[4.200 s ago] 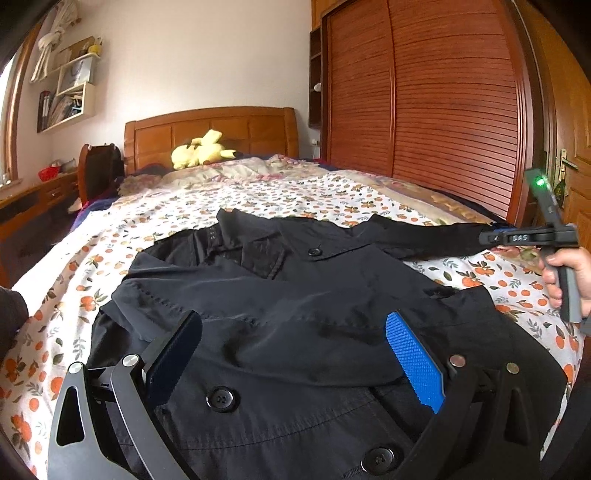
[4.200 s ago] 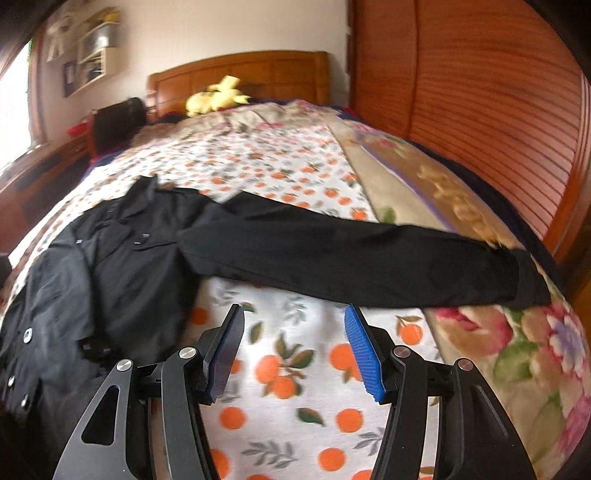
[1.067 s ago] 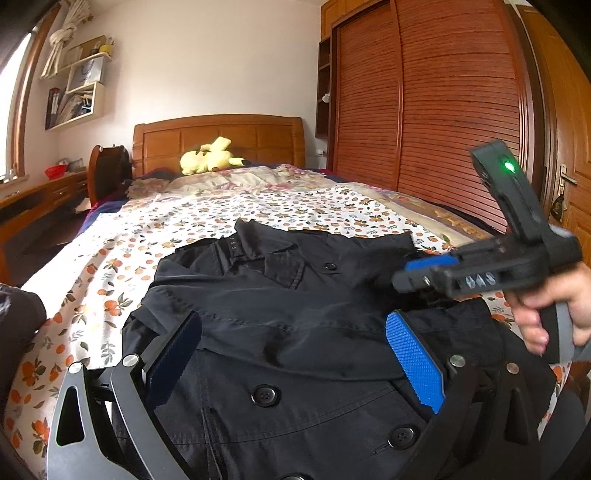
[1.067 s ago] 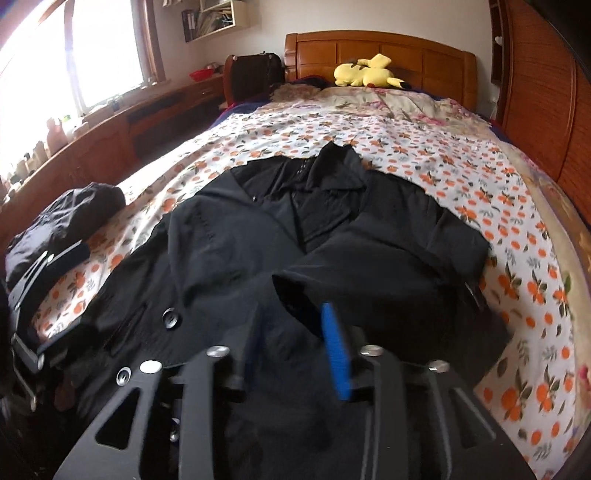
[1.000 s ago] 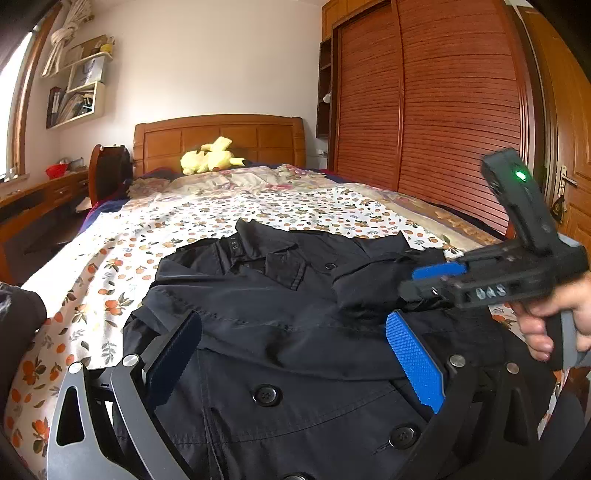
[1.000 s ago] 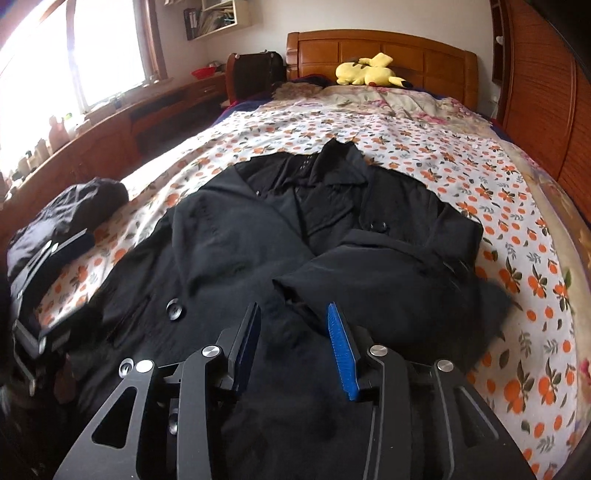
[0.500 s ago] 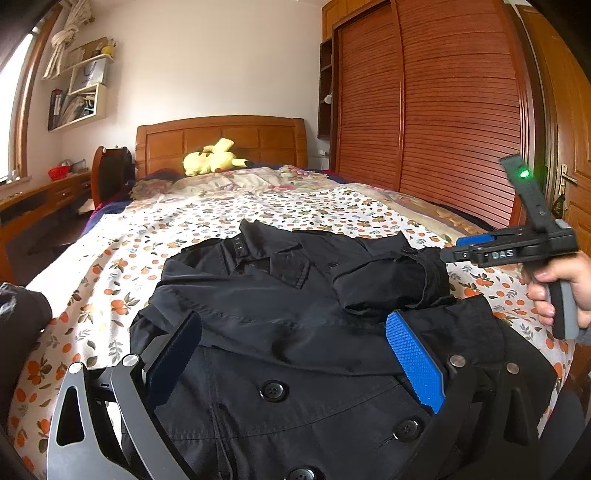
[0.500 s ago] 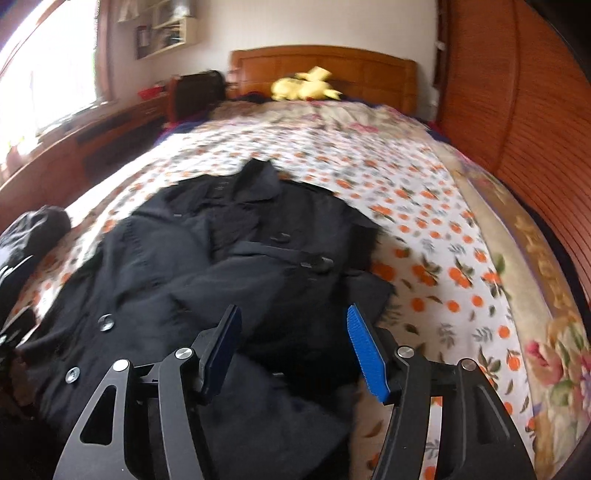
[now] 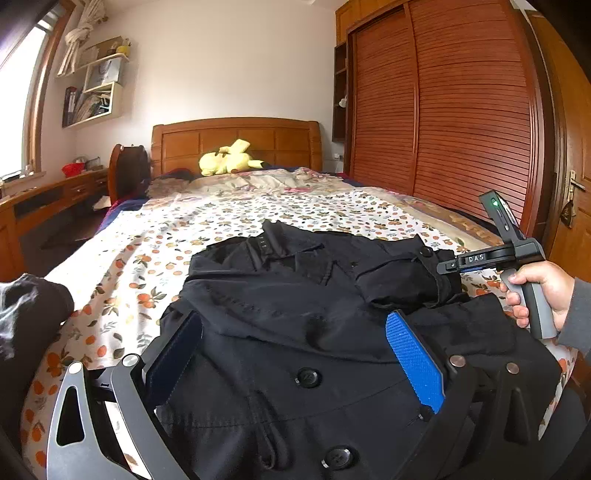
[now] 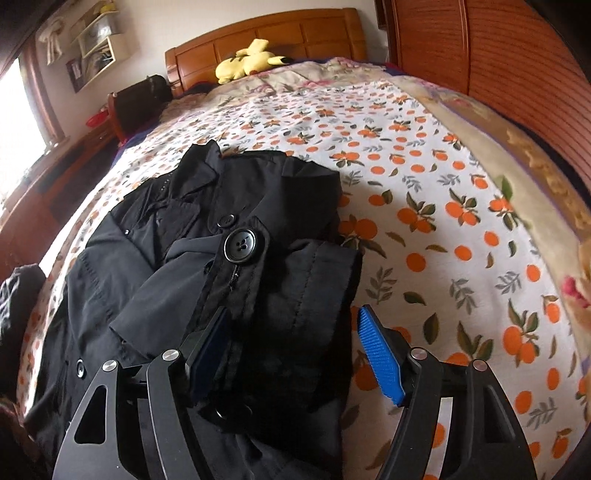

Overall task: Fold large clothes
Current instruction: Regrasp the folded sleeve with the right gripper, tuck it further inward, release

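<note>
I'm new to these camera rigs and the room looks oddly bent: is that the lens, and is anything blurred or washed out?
Left wrist view: the lens bows the wardrobe and the window is blown out white; the black coat is sharp. Right wrist view: the bed bulges like a dome, its right edge smears, and the window glares at left.

bed right side: bare floral sheet beside the coat, you pass freely
bed head: plush toy, headboard block you
left edge: dark bundle blocks you
</note>
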